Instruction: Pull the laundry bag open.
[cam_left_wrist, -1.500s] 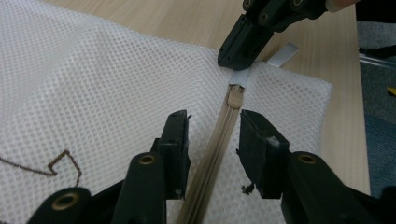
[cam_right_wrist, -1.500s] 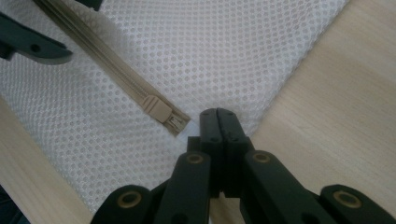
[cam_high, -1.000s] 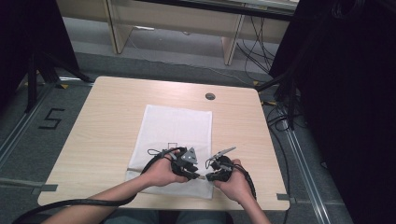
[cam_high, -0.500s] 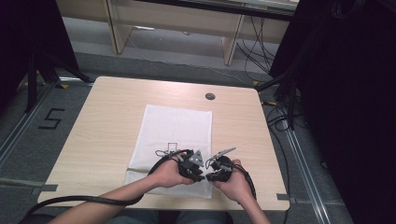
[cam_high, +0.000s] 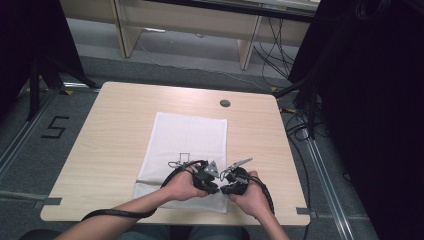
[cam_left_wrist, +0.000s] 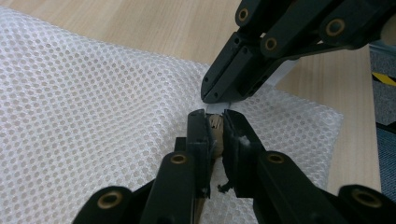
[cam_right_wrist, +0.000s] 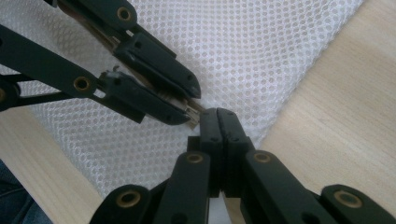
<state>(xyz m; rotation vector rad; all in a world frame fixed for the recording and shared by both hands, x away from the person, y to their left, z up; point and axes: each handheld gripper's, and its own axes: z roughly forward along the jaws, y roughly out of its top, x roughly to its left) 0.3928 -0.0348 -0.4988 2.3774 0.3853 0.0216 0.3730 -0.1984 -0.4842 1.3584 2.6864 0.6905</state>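
1. Mesh bag (cam_high: 187, 145) lies flat on the table (cam_high: 110, 135), its near edge under your hands
2. Your left gripper (cam_left_wrist: 215, 125) has just been closing; its jaws stand narrowly apart around a small tan piece (cam_left_wrist: 215, 123)
3. Your right gripper (cam_right_wrist: 217, 122) is fully closed, pinching something at the bag's near edge; what it is, you cannot tell

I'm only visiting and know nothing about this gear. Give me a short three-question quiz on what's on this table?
1. True or false: the white mesh bag lies on the wooden table.
2. The left gripper and right gripper meet at the bag's: A far edge, B near right corner, C middle.
3. Fill in: the right gripper's jaws are ____.
Key: 1 true; 2 B; 3 shut.
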